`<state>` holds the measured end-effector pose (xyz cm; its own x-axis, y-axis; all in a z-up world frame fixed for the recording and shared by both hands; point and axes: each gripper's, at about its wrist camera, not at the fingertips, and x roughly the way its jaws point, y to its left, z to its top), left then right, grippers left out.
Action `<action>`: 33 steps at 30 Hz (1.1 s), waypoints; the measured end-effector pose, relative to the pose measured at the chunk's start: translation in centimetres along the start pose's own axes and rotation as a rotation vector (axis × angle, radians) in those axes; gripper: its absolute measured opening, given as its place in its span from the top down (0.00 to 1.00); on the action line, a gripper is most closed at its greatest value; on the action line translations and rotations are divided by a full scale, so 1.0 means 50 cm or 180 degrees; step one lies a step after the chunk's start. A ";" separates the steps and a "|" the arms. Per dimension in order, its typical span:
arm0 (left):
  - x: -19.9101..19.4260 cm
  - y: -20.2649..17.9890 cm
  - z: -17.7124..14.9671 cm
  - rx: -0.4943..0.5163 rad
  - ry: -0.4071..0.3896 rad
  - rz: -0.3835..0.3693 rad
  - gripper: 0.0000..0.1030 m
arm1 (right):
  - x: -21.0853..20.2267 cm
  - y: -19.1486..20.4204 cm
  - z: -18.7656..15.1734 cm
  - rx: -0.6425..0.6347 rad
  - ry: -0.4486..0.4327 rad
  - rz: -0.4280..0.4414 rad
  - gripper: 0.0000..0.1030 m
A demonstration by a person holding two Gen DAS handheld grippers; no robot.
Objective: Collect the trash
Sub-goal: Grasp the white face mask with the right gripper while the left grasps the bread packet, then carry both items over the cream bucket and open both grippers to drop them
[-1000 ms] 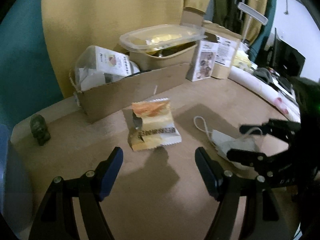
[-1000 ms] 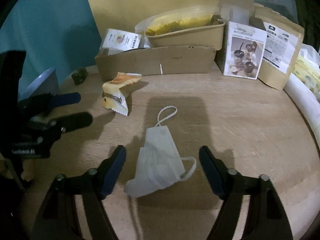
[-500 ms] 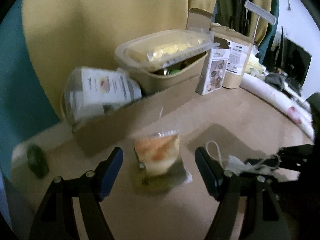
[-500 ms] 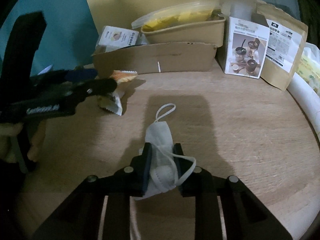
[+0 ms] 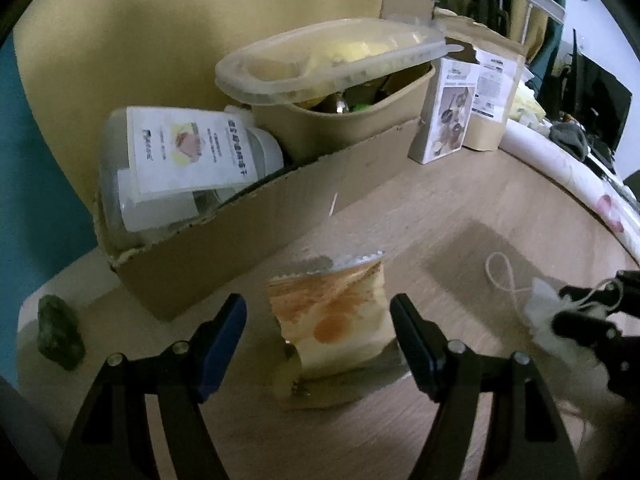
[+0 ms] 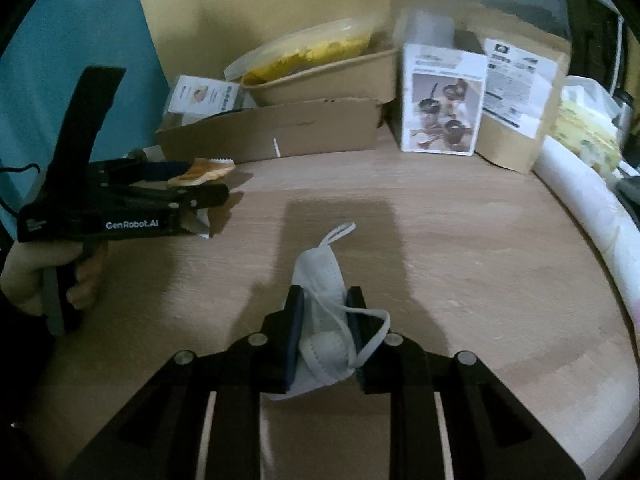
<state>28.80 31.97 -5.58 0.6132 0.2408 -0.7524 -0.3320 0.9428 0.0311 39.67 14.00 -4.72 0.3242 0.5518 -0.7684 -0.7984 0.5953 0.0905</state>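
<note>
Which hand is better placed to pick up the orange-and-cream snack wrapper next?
Left. The left gripper already straddles the orange-and-cream snack wrapper, its jaws just closing in with the pads not yet pressing. The right gripper is shut on the white face mask, so it is occupied.

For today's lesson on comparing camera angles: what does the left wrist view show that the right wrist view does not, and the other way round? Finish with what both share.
Only the left wrist view shows the dark green stone at the table's left edge and the monitor far right. Only the right wrist view shows the hand that holds the left gripper, and the right gripper shut on the face mask. Both show the snack wrapper between the left gripper's open jaws, the cardboard tray and the lidded food container.
</note>
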 end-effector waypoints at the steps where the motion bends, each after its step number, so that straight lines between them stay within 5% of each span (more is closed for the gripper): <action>1: 0.000 0.001 -0.001 0.0012 0.0011 -0.0017 0.47 | -0.006 -0.003 -0.002 0.0012 -0.0010 -0.0008 0.80; 5: -0.006 -0.004 -0.005 0.0072 0.0014 -0.0057 0.58 | -0.037 -0.007 -0.012 0.0053 -0.0059 -0.0059 0.80; 23: -0.164 -0.116 -0.045 0.0374 -0.0426 -0.0316 0.59 | -0.218 0.022 -0.097 0.0077 -0.0348 -0.0326 0.80; 33: -0.283 -0.219 -0.117 0.0757 -0.0617 -0.0451 0.59 | -0.343 0.033 -0.207 0.0194 -0.0568 -0.0431 0.80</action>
<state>19.57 16.89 0.88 0.7737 0.1215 -0.6219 -0.0712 0.9919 0.1051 27.54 -0.53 2.05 0.5152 0.5558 -0.6524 -0.7112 0.7020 0.0364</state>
